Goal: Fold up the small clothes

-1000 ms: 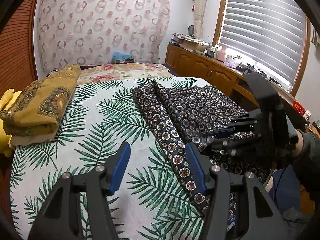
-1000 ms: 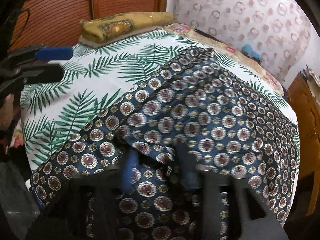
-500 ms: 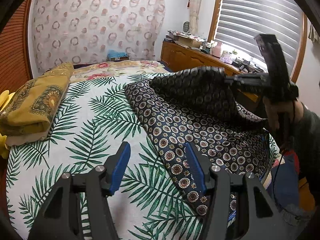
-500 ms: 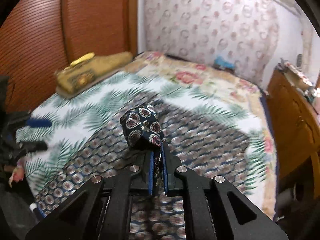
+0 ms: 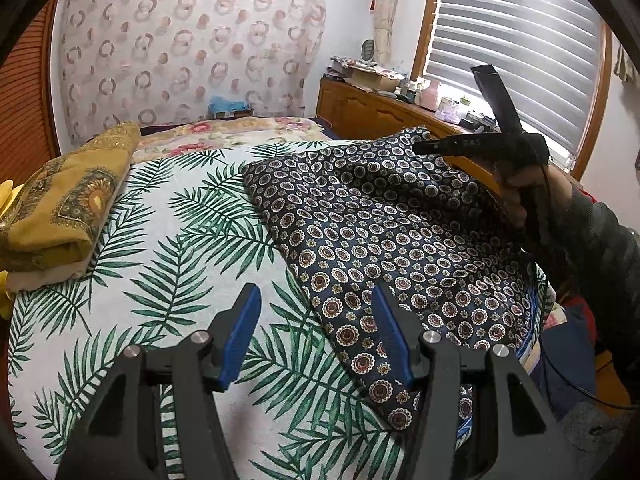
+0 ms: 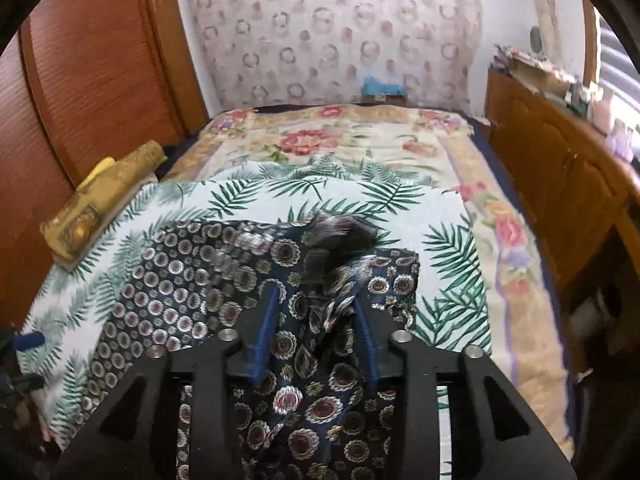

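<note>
Navy medallion-print cloth (image 5: 384,240) lies spread over the right half of the palm-leaf bedspread (image 5: 168,248), its near corner reaching the bed's edge. Right gripper (image 6: 316,320) stands spread, blurred cloth bunched between its fingers. Left gripper (image 5: 316,332) gapes wide over bare bedspread beside the cloth's left edge. Folded yellow cloth (image 5: 64,204) sits well apart at left. No lettering is legible.

Palm-leaf sheet (image 5: 168,248) covers near bed; folded yellow cloth (image 5: 60,208) lies far left. Wood cabinet (image 5: 372,108) w/ clutter at right, blinds (image 5: 520,40) above.
</note>
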Demonstrator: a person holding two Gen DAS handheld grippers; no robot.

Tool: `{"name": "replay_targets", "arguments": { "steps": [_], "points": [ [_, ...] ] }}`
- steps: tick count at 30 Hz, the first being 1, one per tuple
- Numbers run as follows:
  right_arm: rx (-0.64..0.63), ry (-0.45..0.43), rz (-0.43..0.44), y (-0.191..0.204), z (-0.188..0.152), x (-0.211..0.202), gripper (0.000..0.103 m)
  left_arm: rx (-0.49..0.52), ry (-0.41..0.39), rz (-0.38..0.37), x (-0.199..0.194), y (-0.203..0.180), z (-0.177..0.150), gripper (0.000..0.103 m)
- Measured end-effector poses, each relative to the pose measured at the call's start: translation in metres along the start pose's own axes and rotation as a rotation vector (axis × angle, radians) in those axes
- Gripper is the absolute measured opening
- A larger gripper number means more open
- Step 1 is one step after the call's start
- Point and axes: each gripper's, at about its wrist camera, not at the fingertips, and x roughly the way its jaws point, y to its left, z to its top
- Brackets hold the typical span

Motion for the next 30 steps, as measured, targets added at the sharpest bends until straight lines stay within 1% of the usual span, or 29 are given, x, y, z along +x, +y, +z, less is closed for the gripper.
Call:
{"name": "replay_targets", "arguments": {
  "steps": [1, 2, 6, 7, 8, 10, 11, 13, 15, 16, 17, 18, 19, 20, 21, 22, 24, 25, 26, 30],
  "points": [
    [-0.002, 0.004, 0.01, 0.002, -0.001, 0.0, 0.045, -0.002, 0.002, -0.001, 0.001, 0.0, 0.0, 0.056],
    [-0.012, 0.011, 0.016, 0.003, -0.002, 0.0, 0.047, -0.001, 0.003, -0.001, 0.002, -0.001, 0.0, 0.056],
    [-0.082, 0.048, -0.026, 0.017, -0.004, 0.008, 0.046, 0.008, 0.009, -0.001, 0.003, -0.005, 0.001, 0.056],
    [-0.098, 0.057, -0.036, 0.019, -0.004, 0.01, 0.04, 0.011, 0.01, -0.001, 0.003, -0.005, 0.0, 0.056],
    [-0.114, 0.062, -0.041, 0.02, -0.004, 0.012, 0.023, 0.011, 0.011, -0.001, 0.003, -0.005, 0.0, 0.056],
    [-0.153, 0.069, -0.044, 0.022, -0.003, 0.015, 0.007, 0.009, 0.012, -0.001, 0.004, -0.004, 0.0, 0.056],
    [-0.179, 0.069, -0.047, 0.024, -0.002, 0.016, 0.004, 0.009, 0.013, -0.001, 0.005, -0.004, 0.0, 0.056],
    [-0.203, 0.052, -0.081, 0.023, 0.003, 0.016, 0.004, 0.007, 0.014, 0.0, 0.005, -0.004, -0.002, 0.056],
    [-0.195, 0.021, -0.159, 0.016, 0.011, 0.015, 0.004, 0.005, 0.017, -0.002, 0.006, -0.004, -0.003, 0.056],
    [-0.184, 0.011, -0.208, 0.011, 0.015, 0.015, 0.005, 0.003, 0.016, -0.004, 0.007, -0.004, -0.004, 0.056],
    [-0.194, 0.004, -0.257, 0.009, 0.016, 0.016, 0.013, 0.002, 0.016, -0.005, 0.007, -0.003, -0.004, 0.056],
    [-0.203, -0.003, -0.286, 0.01, 0.016, 0.015, 0.019, 0.001, 0.017, -0.005, 0.007, -0.003, -0.004, 0.056],
    [-0.194, -0.011, -0.308, 0.009, 0.016, 0.013, 0.035, 0.001, 0.02, -0.004, 0.008, -0.003, -0.005, 0.056],
    [-0.177, -0.012, -0.293, 0.008, 0.014, 0.011, 0.05, 0.0, 0.02, -0.006, 0.008, -0.003, -0.005, 0.056],
    [-0.162, -0.006, -0.257, 0.009, 0.012, 0.009, 0.051, 0.0, 0.021, -0.007, 0.008, -0.003, -0.005, 0.056],
    [-0.161, -0.002, -0.243, 0.01, 0.009, 0.007, 0.051, 0.002, 0.025, -0.007, 0.009, -0.004, -0.006, 0.056],
    [-0.181, -0.001, -0.238, 0.016, -0.001, 0.0, 0.052, 0.007, 0.029, -0.005, 0.009, -0.005, -0.006, 0.056],
    [-0.19, -0.002, -0.22, 0.02, -0.007, -0.004, 0.052, 0.007, 0.032, -0.004, 0.01, -0.006, -0.006, 0.056],
    [-0.197, 0.004, -0.199, 0.023, -0.014, -0.008, 0.052, 0.007, 0.033, -0.003, 0.01, -0.006, -0.006, 0.056],
    [-0.206, 0.038, -0.176, 0.031, -0.046, -0.019, 0.052, 0.011, 0.047, -0.001, 0.013, -0.008, -0.007, 0.056]
  ]
}}
